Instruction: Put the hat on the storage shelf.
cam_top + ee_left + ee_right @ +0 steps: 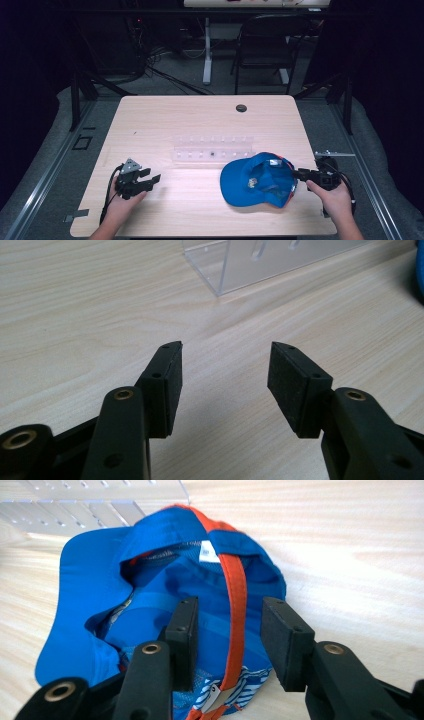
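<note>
A blue cap (260,180) is seen lying on the right part of the wooden table (200,115), near the front edge, with its opening turned toward the right gripper (299,174). Its brim points left, toward the table's middle. In the right gripper view, the cap (150,580) is shown from behind: an orange strap (237,605) runs along the rear rim and passes between the two black jaws. The jaws are held apart, with a gap visible between each pad and the fabric; nothing is clamped. A white label (208,551) is noted inside the far rim.

The left gripper (150,180) is held low over the table's left front part, well apart from the cap. In the left gripper view its jaws are spread wide, with bare wood between them.

A clear acrylic rack (212,149) is set just behind the cap, toward the table's centre; its corner (225,270) is seen ahead of the left gripper.
</note>
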### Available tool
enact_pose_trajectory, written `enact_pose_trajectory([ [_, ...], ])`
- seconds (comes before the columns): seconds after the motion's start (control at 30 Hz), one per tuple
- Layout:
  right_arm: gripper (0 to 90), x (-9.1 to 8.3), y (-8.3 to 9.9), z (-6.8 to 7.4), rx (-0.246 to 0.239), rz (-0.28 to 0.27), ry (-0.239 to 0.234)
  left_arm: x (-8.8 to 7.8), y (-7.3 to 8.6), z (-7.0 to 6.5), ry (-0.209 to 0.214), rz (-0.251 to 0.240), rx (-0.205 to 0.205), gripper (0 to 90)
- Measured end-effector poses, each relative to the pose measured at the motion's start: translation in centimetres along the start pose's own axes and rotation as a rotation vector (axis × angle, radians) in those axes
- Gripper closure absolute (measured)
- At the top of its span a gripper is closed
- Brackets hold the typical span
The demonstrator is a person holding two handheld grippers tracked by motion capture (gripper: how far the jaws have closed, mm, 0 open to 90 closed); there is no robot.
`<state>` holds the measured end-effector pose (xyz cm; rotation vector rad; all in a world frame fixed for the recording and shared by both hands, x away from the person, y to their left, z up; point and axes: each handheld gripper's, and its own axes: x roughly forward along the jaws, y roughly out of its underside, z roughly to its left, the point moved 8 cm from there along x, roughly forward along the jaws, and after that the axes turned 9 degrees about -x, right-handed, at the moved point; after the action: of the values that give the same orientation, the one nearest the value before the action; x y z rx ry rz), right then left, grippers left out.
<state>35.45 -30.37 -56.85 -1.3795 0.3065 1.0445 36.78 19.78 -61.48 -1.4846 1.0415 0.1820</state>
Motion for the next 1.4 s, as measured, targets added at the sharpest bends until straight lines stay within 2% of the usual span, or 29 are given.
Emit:
enact_pose_trajectory([
  [0.17, 58.0, 0.8, 0.3, -0.7, 0.025, 0.032, -0.025, 0.1, 0.0, 0.0, -0.001, -0.002, -0.005, 48.0],
  [0.37, 59.0, 1.8, 0.7, -0.9, 0.035, 0.064, -0.062, 0.1, 0.0, 0.0, -0.002, 0.001, -0.001, 48.0],
  [0.57, 62.4, 1.9, 0.6, -0.3, 0.044, 0.065, -0.105, 0.1, 0.0, 0.2, -0.004, 0.002, -0.006, 48.0],
  [0.83, 65.0, 1.3, 0.3, 1.1, 0.006, 0.087, -0.157, 0.1, 0.0, 0.2, -0.01, -0.001, -0.007, 48.0],
  [0.97, 69.4, 0.9, 0.0, 1.5, 0.019, 0.094, -0.189, 0.1, 0.0, 0.1, -0.006, 0.001, -0.009, 48.0],
  [1.23, 71.4, 0.8, -0.7, 1.7, 0.008, 0.116, -0.191, 0.1, 0.0, 0.1, -0.005, 0.0, -0.008, 47.9],
  [1.33, 67.4, 1.1, -0.7, 1.2, -0.01, 0.124, -0.14, 0.0, 0.0, 0.1, -0.003, -0.002, -0.005, 47.9],
  [1.4, 65.9, 1.2, -0.8, 0.8, 0.005, 0.114, -0.134, 0.0, 0.0, 0.1, -0.004, -0.002, -0.005, 47.9],
])
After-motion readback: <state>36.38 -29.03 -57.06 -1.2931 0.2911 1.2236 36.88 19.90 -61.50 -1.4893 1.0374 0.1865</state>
